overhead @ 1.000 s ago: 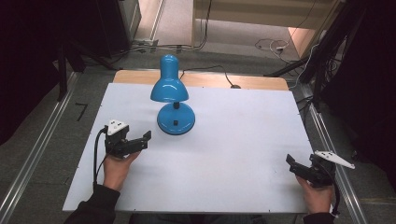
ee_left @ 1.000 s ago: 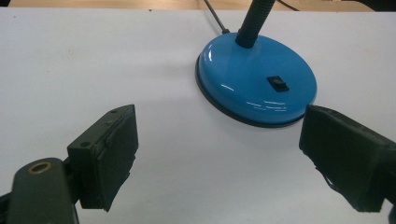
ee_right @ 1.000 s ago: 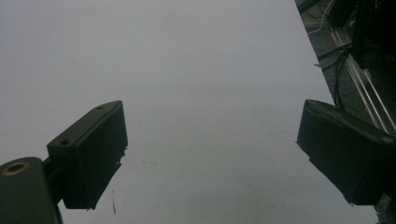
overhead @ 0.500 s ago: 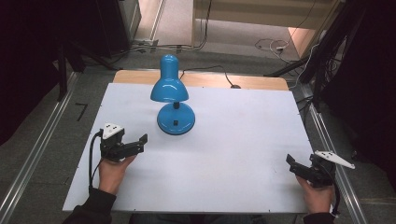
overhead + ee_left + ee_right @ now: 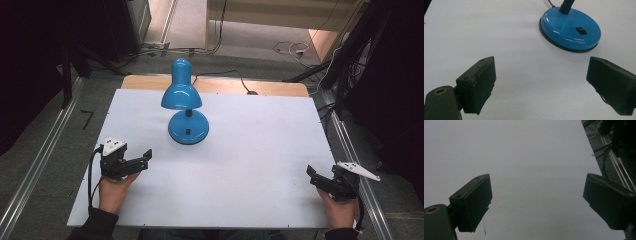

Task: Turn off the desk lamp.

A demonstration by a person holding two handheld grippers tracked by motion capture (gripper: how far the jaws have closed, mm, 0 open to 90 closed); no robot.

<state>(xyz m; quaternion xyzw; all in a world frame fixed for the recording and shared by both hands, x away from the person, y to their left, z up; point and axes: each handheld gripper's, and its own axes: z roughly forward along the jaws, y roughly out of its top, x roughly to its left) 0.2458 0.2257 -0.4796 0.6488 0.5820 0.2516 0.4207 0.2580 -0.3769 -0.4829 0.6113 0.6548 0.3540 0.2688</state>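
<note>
A blue desk lamp (image 5: 184, 107) stands upright on the white tabletop (image 5: 260, 150), a little left of centre and toward the far edge, its shade tipped toward the near side over a round base (image 5: 570, 31). A small black switch (image 5: 581, 30) sits on top of that base, and a dark cord runs off behind the lamp past the tabletop's far edge.

The left tool (image 5: 131, 163) hovers low over the tabletop at about 7 o'clock from the lamp, near it but not touching. Its jaws stand wide apart and hold nothing; in the left gripper view they point at bare white surface, with the base lying at about 1 o'clock beyond them. The right tool (image 5: 325, 181) rests near the tabletop's right near corner, well apart from the lamp, at roughly 4 o'clock from it. Its jaws are also spread wide and empty, over plain tabletop.

Judging from this, the step in hand is the approach: the left tool is lined up toward the lamp with no contact made. The next move likely calls for it to travel forward and slightly right toward the base, then either press the switch with one jaw tip or settle around the neck (image 5: 565, 6). The glossy base looks slippery, so a centred, gentle contact seems wise.
</note>
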